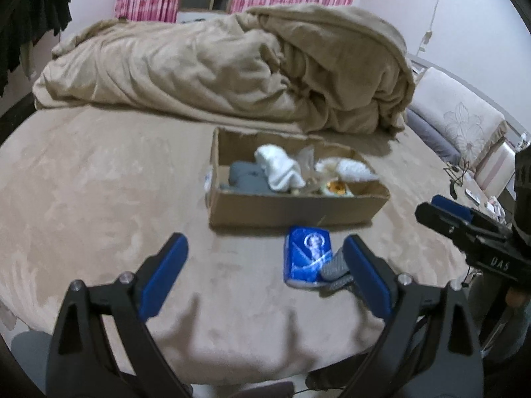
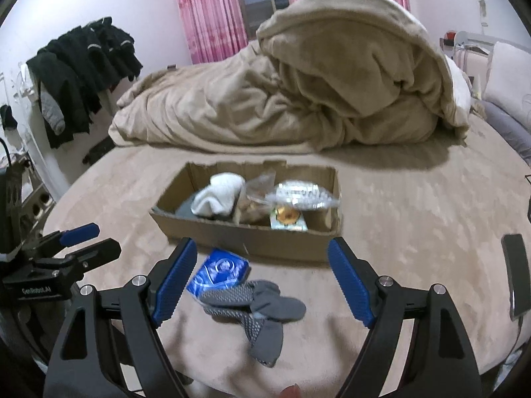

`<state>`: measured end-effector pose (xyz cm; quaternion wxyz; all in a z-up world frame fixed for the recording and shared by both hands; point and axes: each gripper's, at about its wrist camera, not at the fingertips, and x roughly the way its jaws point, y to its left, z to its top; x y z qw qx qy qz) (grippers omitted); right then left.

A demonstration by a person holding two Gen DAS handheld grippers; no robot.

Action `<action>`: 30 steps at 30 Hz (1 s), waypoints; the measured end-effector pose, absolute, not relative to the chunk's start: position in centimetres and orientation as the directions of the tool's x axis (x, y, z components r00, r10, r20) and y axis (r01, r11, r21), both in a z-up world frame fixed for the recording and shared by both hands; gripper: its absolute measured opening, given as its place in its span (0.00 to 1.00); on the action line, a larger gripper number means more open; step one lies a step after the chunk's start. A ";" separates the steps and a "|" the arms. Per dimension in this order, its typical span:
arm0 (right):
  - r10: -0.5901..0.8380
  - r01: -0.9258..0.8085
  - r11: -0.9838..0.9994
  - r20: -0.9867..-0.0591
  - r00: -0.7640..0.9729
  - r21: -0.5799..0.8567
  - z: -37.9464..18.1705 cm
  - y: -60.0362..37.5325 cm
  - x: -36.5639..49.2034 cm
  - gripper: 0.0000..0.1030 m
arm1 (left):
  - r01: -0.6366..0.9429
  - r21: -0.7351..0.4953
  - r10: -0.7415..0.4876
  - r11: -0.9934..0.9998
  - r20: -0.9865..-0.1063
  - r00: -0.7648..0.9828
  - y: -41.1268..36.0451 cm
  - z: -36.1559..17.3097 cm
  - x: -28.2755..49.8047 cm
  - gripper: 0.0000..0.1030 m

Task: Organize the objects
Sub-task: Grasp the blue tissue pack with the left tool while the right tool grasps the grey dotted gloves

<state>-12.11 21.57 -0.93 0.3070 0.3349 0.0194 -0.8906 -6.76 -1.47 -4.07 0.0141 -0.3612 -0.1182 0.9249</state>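
Note:
An open cardboard box (image 1: 292, 210) (image 2: 252, 235) sits on the beige bed and holds white socks (image 1: 278, 165), a grey cloth, clear bags and a small packet. A blue packet (image 1: 307, 257) (image 2: 220, 270) lies on the bed just in front of the box. Grey socks (image 2: 262, 311) lie beside and partly over it; in the left wrist view they (image 1: 335, 267) are partly hidden by my right finger. My left gripper (image 1: 265, 275) is open and empty, the packet between its fingers. My right gripper (image 2: 262, 282) is open and empty above the socks.
A crumpled beige duvet (image 1: 232, 66) (image 2: 315, 89) is heaped behind the box. Black clothes (image 2: 83, 66) hang at the left wall. A dark phone (image 2: 516, 275) lies on the bed at the right. Pillows (image 1: 458, 116) lie at the right edge.

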 end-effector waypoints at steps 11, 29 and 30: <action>-0.507 0.581 -0.798 -0.701 -0.502 0.161 -6.2 19.7 -12.6 0.81 | 0.069 -0.232 0.123 -0.970 -0.718 -0.686 -1.0 -7.9 -8.2 0.93; -0.416 0.609 -0.789 -0.805 -0.422 0.088 -11.9 18.7 -13.4 0.35 | 0.018 -0.215 0.160 -0.976 -0.777 -0.609 1.5 -12.4 -10.3 0.93; -0.416 0.605 -0.791 -0.804 -0.426 0.089 -11.9 18.9 -13.5 0.32 | 0.012 -0.213 0.162 -0.977 -0.779 -0.606 1.7 -12.6 -10.5 0.93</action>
